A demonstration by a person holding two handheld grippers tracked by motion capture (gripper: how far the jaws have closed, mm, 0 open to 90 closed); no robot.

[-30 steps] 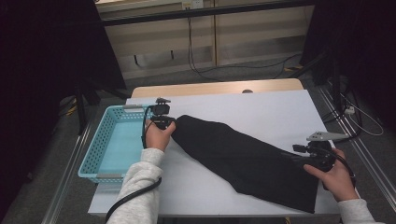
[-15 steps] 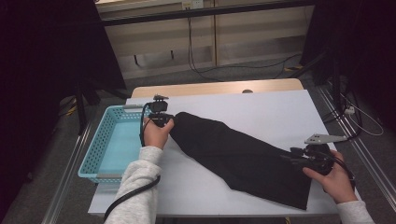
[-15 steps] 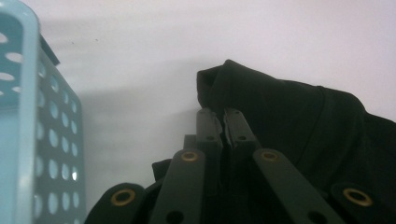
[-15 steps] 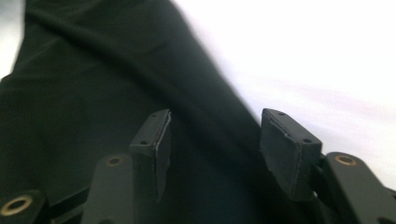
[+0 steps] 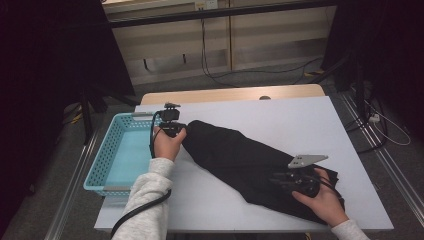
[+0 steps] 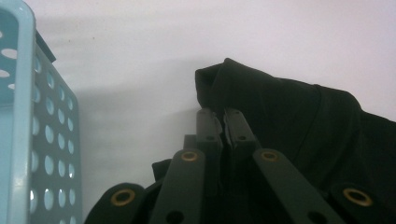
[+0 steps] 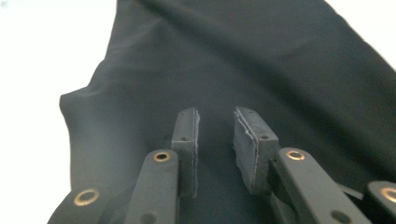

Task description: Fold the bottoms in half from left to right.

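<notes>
Compared with a second ago, the right gripper [image 5: 280, 179] has travelled inward along the black garment [image 5: 240, 157], from the cloth's near right end to a place over the cloth itself, and its jaws have just been closing. In the right gripper view a gap is left between the two pads [image 7: 247, 144], and only flat dark fabric lies below them, so I judge that nothing is pinched there yet. The left gripper [image 6: 222, 126] has not moved: its jaws are pressed together on the garment's far corner, just beside the basket. The garment lies long and slanted across the white table [image 5: 300, 120], from that corner to the near right edge. This probably means a fold is being prepared, with the left end kept fixed. The light blue basket [image 5: 100, 172] stands at the table's left edge, and it appears to have nothing inside.
</notes>
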